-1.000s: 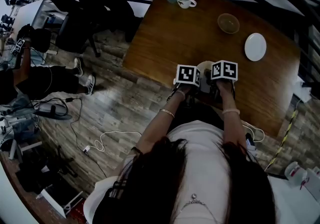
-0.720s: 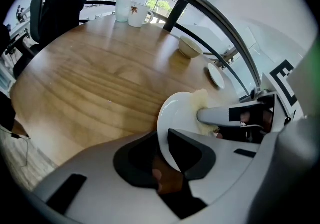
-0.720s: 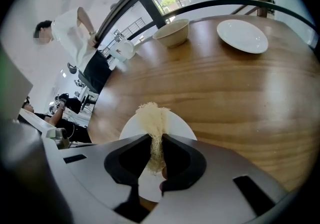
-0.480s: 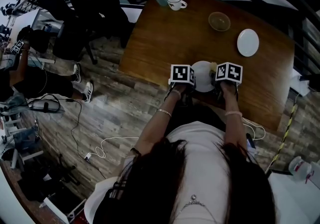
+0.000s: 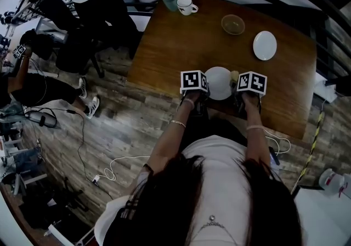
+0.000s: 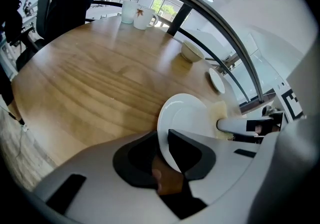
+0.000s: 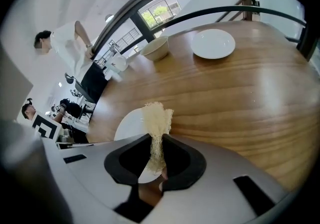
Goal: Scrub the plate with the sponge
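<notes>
Desk (image 5: 181, 42): plate (image 5: 218, 82) at near edge.
Left gripper (image 6: 164, 147): fingers clamped on plate rim.
Right gripper (image 7: 156, 148): fingers pinching sponge (image 7: 156, 117); has swept right across plate, so scrubbing looks under way.

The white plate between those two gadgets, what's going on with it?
A person at a wooden table holds a gripper in each hand. The left gripper is clamped on the rim of the white plate. The right gripper pinches a pale sponge at the plate's opposite edge, seemingly against it. A second plate, a bowl and a mug stand further back.
</notes>
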The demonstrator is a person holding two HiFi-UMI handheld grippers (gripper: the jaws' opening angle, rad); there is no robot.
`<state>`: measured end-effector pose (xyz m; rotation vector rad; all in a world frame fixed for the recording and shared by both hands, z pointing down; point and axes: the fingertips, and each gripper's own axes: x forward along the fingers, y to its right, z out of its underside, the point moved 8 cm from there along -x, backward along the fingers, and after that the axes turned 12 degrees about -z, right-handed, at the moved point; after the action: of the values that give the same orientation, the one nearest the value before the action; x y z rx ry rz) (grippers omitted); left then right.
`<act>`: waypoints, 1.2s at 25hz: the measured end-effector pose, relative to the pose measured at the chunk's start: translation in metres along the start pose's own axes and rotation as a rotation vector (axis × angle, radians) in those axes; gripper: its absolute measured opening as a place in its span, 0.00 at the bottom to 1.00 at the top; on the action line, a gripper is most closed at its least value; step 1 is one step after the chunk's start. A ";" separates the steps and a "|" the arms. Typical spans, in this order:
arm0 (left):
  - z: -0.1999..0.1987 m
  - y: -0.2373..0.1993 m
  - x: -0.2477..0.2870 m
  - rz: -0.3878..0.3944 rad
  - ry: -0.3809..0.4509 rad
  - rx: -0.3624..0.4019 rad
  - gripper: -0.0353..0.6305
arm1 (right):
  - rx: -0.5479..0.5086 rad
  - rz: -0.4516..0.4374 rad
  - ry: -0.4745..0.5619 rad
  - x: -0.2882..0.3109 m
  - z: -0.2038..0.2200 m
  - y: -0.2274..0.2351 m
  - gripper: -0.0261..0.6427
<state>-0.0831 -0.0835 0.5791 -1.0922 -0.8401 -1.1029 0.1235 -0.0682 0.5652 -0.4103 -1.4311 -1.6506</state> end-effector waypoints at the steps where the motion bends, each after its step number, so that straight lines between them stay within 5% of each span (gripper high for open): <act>1: -0.001 -0.001 0.000 0.008 0.001 0.000 0.17 | 0.001 -0.001 0.006 -0.001 0.000 0.000 0.16; 19: 0.010 0.002 -0.008 -0.005 0.064 0.042 0.17 | -0.009 0.000 0.087 -0.038 0.017 0.014 0.16; 30: 0.014 0.011 -0.029 0.020 0.155 -0.018 0.17 | -0.071 -0.004 0.101 -0.053 0.035 0.019 0.16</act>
<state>-0.0803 -0.0619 0.5530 -1.0141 -0.6970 -1.1647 0.1575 -0.0135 0.5485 -0.3591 -1.3032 -1.7046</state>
